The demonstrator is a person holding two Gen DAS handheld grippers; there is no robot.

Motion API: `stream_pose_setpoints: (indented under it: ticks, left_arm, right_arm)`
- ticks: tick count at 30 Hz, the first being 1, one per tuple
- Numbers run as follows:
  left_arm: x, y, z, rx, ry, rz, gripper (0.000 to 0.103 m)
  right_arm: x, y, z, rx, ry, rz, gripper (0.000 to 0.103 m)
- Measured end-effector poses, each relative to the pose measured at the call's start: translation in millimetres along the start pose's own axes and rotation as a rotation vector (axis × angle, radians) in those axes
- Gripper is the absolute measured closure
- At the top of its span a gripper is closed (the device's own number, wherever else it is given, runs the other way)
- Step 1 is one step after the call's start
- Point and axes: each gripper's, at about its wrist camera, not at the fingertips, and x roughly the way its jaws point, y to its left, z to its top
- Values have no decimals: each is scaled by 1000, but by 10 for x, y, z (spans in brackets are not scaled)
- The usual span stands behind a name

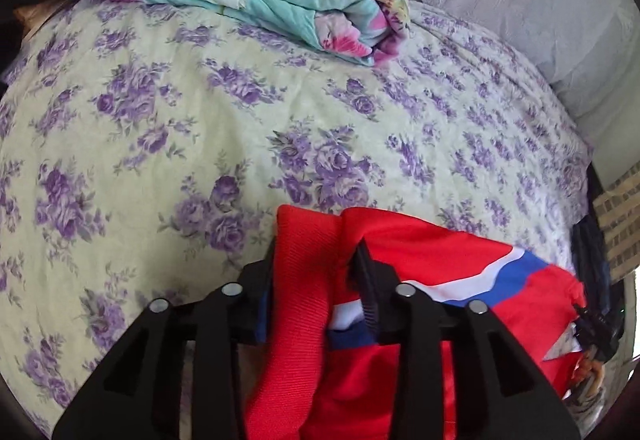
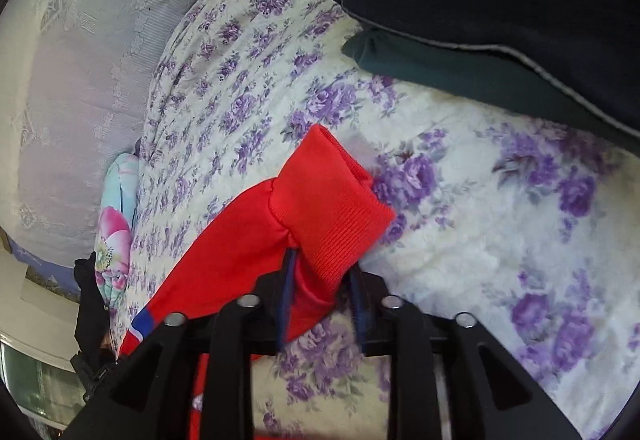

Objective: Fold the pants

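Note:
Red pants (image 1: 420, 248) with a white and blue stripe lie on the flowered bedsheet (image 1: 160, 120). In the left wrist view one ribbed red cuff (image 1: 304, 240) runs flat and loose between the fingers of my left gripper (image 1: 318, 272), whose jaws stand apart without squeezing it. In the right wrist view the other ribbed cuff (image 2: 332, 200) lies folded over at the end of the red leg (image 2: 224, 240). It reaches in between the fingers of my right gripper (image 2: 322, 280). That gripper is open, with bedsheet showing beside the cloth at the right finger.
A folded turquoise and pink flowered quilt (image 1: 304, 0) lies at the far side of the bed, also visible as a quilt edge (image 2: 116, 232). A grey lace cover (image 1: 520, 0) borders the sheet. Dark folded garments (image 2: 500, 0) are stacked at the upper right of the right wrist view.

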Motion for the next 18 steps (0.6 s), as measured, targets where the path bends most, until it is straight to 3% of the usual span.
stream_pose_setpoints:
  ticks: [1, 3, 5, 8, 13, 14, 16, 18]
  left_arm:
    - [-60, 18, 0, 0, -9, 5, 47]
    - [-199, 49, -11, 23, -44, 51, 34]
    - [-323, 74, -43, 45, -78, 124, 34]
    - [-551, 100, -91, 55, -139, 181, 34]
    - [-810, -284, -211, 102, -198, 82, 34]
    - [-793, -410, -243, 124, -199, 74, 32]
    - [-662, -654, -313, 182, -183, 95, 20]
    - [-447, -767, -368, 232, -151, 160, 19]
  right_arm:
    - [-75, 9, 9, -10, -21, -22, 56]
    - [-313, 9, 43, -55, -99, -100, 54]
    - [-482, 6, 67, -65, -147, -128, 54]
    - [-550, 148, 87, -111, -145, -72, 54]
    - [-287, 585, 76, -158, -90, 48, 53]
    - [-201, 686, 54, -174, -72, 62, 48]
    - [-46, 797, 13, -197, -36, 72, 41]
    - [89, 771, -7, -205, -10, 44, 41]
